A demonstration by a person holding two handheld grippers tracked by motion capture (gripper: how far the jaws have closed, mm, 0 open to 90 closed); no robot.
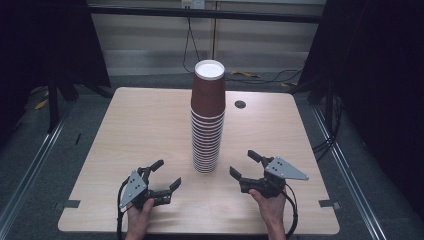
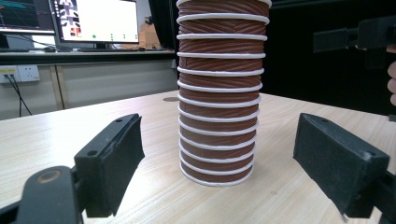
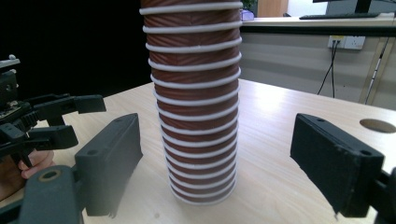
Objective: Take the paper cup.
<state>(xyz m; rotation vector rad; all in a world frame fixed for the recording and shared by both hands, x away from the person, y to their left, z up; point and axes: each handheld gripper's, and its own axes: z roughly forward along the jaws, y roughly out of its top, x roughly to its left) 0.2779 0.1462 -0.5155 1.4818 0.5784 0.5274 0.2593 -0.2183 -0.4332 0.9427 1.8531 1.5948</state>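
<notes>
A tall stack of brown ribbed paper cups (image 1: 207, 117) with white rims stands upside down in the middle of the wooden table (image 1: 140, 125). My left gripper (image 1: 167, 176) rests open on the table, left of the stack's base and a little nearer to me. My right gripper (image 1: 244, 164) sits open to the right of the base. Neither touches the cups. In the left gripper view the stack (image 2: 219, 93) rises between and beyond the two spread jaws. The right gripper view shows the stack (image 3: 194, 102) the same way, with the other gripper (image 3: 51, 121) at far left.
A round cable hole (image 1: 240, 104) is set in the table right of the stack. Black curtains hang on both sides. Cables (image 1: 260, 77) lie on the floor behind the table. A desk with monitors (image 2: 95, 21) stands in the background.
</notes>
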